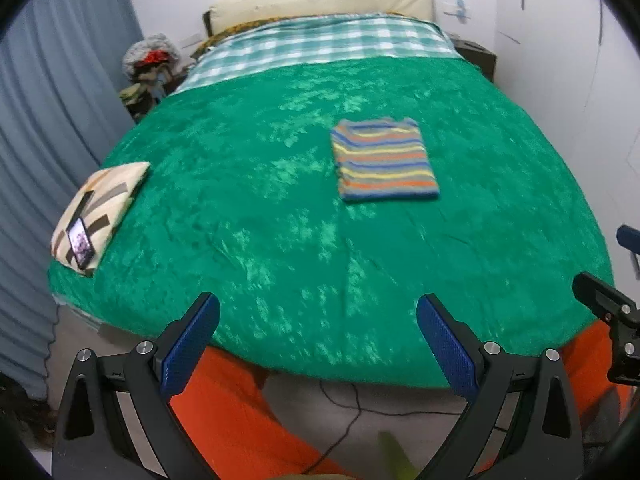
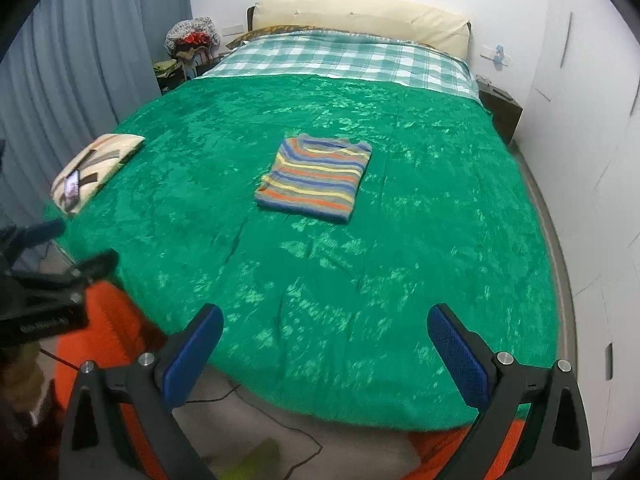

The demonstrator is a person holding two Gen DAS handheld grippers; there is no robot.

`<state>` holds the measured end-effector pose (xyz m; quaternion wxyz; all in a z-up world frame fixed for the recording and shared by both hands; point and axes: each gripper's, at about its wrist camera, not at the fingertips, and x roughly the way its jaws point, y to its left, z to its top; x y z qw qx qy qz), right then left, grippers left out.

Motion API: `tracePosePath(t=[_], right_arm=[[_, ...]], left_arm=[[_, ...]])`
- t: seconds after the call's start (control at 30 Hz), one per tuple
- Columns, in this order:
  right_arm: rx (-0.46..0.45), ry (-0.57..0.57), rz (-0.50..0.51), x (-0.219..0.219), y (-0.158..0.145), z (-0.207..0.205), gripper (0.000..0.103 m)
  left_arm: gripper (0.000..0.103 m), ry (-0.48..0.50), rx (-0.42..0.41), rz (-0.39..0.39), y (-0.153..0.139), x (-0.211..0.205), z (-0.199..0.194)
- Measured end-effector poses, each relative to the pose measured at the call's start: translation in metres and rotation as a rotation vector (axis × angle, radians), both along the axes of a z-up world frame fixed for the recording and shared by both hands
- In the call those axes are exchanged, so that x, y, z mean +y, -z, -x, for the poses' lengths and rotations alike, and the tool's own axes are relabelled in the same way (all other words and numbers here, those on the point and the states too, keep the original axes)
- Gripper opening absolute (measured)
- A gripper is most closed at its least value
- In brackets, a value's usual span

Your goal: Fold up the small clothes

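Striped shirt (image 1: pixel 384 160): folded into a neat rectangle with its neckline on the side toward the headboard, lying flat on the green blanket. Bands of blue, orange, yellow and grey run across it.

Green blanket (image 1: pixel 280 220): plush and slightly crumpled, covering most of the bed; the striped shirt sits roughly at its middle, a little nearer the headboard end than the foot.

Checked sheet (image 1: pixel 320 48): teal and white, showing beyond the striped shirt where the blanket stops.

Headboard cushion (image 1: pixel 320 0): cream coloured, past the checked sheet, the farthest thing from the striped shirt on the bed.

Patterned pillow (image 1: pixel 96 212): cream with dark bars, well apart from the striped shirt at the blanket's left edge.

Phone (image 1: pixel 81 243): lit screen up, lying on the patterned pillow (what it displays is too small to make out).

Left gripper (image 1: pixel 318 340): spread wide with nothing between its blue pads, held off the foot end of the bed, well short of the striped shirt.

Right gripper (image 2: pixel 325 348): likewise wide open and empty, above the foot edge of the blanket, the striped shirt well ahead of it and slightly to its left.

Orange fabric (image 1: pixel 224 400): below both grippers, on the near side of the bed from the striped shirt (whether it is clothing on the person I cannot tell).

Cable (image 1: pixel 352 408): dark, trailing across the floor under the foot of the bed.

Grey curtain (image 1: pixel 44 120): hanging left of the bed, beyond the patterned pillow.
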<state>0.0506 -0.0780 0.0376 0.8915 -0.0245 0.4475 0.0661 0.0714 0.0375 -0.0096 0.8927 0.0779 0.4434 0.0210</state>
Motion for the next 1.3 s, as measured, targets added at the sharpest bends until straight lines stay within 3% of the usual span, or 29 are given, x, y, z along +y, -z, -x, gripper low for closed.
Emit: tracePosePath(t=[0.43,1.3], right_arm=[[-0.018,0.002,-0.010,0.014,-0.028,0.054,0.101],[-0.103,0.110,0.057,0.008,-0.051,0.100,0.101]], left_arm=[[0.099,0.017,-0.030,0.002,-0.018,0.001,0.048],[0.099,0.033,-0.068,0.020,-0.037,-0.001,0.080]])
